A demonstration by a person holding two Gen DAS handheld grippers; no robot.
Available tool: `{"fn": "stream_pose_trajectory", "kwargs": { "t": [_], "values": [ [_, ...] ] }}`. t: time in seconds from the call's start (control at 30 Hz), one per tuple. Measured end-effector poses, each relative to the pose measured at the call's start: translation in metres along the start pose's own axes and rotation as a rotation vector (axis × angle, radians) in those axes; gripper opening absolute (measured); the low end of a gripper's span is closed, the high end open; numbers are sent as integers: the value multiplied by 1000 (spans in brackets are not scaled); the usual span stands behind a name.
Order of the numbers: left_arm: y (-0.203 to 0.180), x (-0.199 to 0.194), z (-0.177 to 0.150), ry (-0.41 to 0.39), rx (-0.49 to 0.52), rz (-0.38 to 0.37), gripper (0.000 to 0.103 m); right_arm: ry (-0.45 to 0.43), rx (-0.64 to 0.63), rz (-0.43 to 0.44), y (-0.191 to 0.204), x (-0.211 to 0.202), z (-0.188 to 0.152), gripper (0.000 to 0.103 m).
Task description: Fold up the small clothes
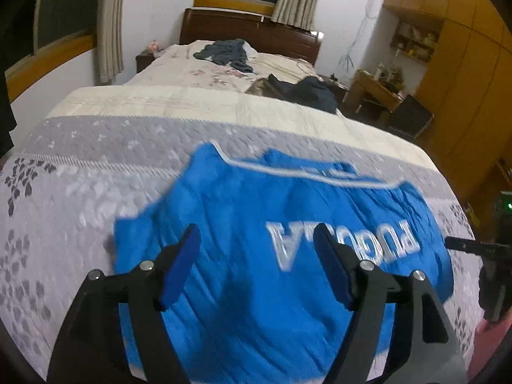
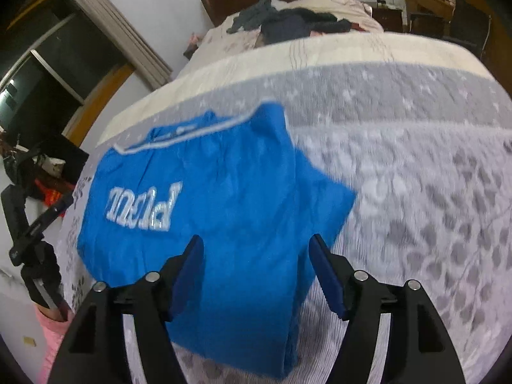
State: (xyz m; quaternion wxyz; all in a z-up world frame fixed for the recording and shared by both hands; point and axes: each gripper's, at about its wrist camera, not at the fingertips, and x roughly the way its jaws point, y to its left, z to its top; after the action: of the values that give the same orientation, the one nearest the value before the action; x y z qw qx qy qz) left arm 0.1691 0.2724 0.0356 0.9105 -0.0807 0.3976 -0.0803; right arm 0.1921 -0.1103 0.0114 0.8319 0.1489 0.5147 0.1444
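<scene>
A small blue shirt [image 1: 256, 233] with white letters and a white-trimmed collar lies flat on the grey patterned bedspread [image 1: 80, 166]. In the left wrist view my left gripper [image 1: 256, 243] hovers open above the shirt's near half, nothing between its blue pads. The right gripper's black finger [image 1: 467, 246] pokes in at the right edge. In the right wrist view the same shirt [image 2: 208, 211] appears with its right side folded over, and my right gripper [image 2: 256, 252] is open above its lower part. The left gripper's black body [image 2: 35, 224] shows at the left edge.
Dark clothes [image 1: 227, 51] lie heaped near the wooden headboard [image 1: 249, 28], with more dark garments [image 1: 307, 91] at the bed's right side. A cream blanket band [image 1: 192, 102] crosses the bed beyond the grey part. A desk and wooden cupboards [image 1: 454, 64] stand right.
</scene>
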Motion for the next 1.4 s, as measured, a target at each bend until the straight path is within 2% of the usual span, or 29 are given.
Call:
{"fn": "stream_pose_trajectory", "kwargs": {
  "t": [0.13, 0.2, 0.23, 0.3, 0.4, 0.67, 0.83, 0.93, 1.27, 1.33, 1.37, 1.4],
  "values": [
    [-5, 4, -20, 22, 4, -13, 74, 7, -4, 10, -3, 1, -13, 66],
    [-5, 12, -27, 34, 14, -4, 74, 22, 0, 25, -3, 5, -16, 48],
    [-5, 18, -29, 42, 23, 12, 74, 26, 2, 19, -3, 7, -17, 45],
    [-5, 25, -34, 58, 32, 22, 74, 20, -11, 11, 0, 7, -17, 24],
    [-2, 33, -38, 69, 34, 31, 74, 7, -8, 34, 4, 0, -17, 11],
    [-5, 27, -42, 49, 47, 63, 74, -32, -34, 52, 16, -31, -17, 8],
    [-8, 23, -44, 42, 59, 70, 74, 11, -1, 26, 3, -10, -19, 8],
    [-11, 23, -46, 41, 70, 76, 74, 37, 29, 39, -9, 7, -21, 9],
    [-16, 26, -54, 36, 97, 107, 74, 33, 39, 53, -16, 24, -28, 11],
    [-15, 25, -54, 35, 90, 105, 74, 33, 33, 49, -14, 22, -27, 12],
    [-15, 23, -54, 33, 88, 102, 74, 30, 24, 44, -11, 18, -26, 16],
    [-15, 22, -54, 31, 87, 100, 74, 27, 22, 41, -10, 16, -25, 24]
  ]
}}
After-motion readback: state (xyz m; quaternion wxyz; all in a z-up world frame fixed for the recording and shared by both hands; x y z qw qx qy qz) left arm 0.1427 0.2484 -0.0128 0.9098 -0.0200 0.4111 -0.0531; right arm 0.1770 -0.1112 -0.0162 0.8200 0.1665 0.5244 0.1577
